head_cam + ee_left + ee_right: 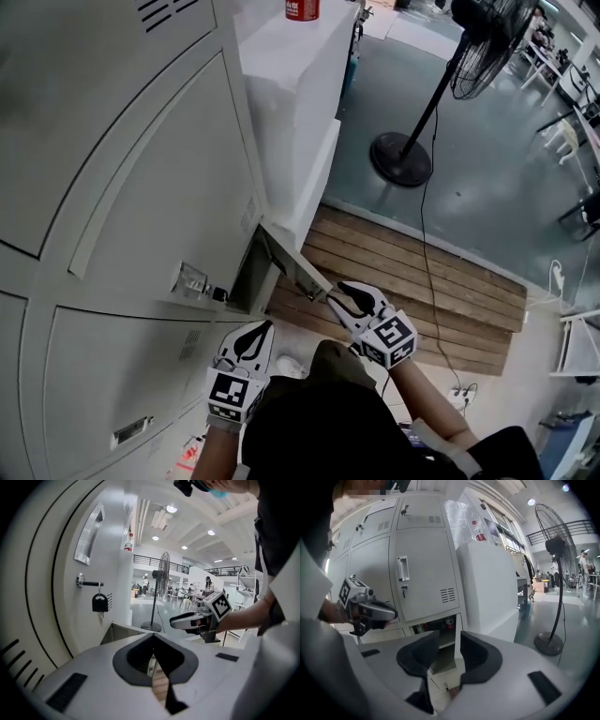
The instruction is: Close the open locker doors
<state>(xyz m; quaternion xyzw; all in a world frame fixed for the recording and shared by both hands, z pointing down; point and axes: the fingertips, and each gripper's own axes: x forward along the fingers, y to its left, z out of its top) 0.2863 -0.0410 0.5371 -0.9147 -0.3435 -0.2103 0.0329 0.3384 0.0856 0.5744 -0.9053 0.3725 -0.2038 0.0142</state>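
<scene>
The approach to the low open locker door (295, 265) is in hand; the door is seen ajar at the bank's right end. The right gripper (336, 298), jaws spread and empty, is held at the door's free edge, and the left gripper (253, 337), jaws pressed together, is held just to its left. Next, a steady push towards the lockers is likely called for — until the door is latched.

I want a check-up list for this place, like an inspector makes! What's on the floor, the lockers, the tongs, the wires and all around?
Surface: grey floor with a wooden pallet beside the lockers.
Job's things: one low locker door stands open; the doors above it are shut; a padlock hangs on one.
Clutter: a red can on top of the white block.
Grippers: left tongs shut, holding nothing; right tongs open, right by the open door's edge.
Cables: a black cable runs from the fan's foot across the pallet.
Surroundings: a standing fan; chairs far off.
</scene>
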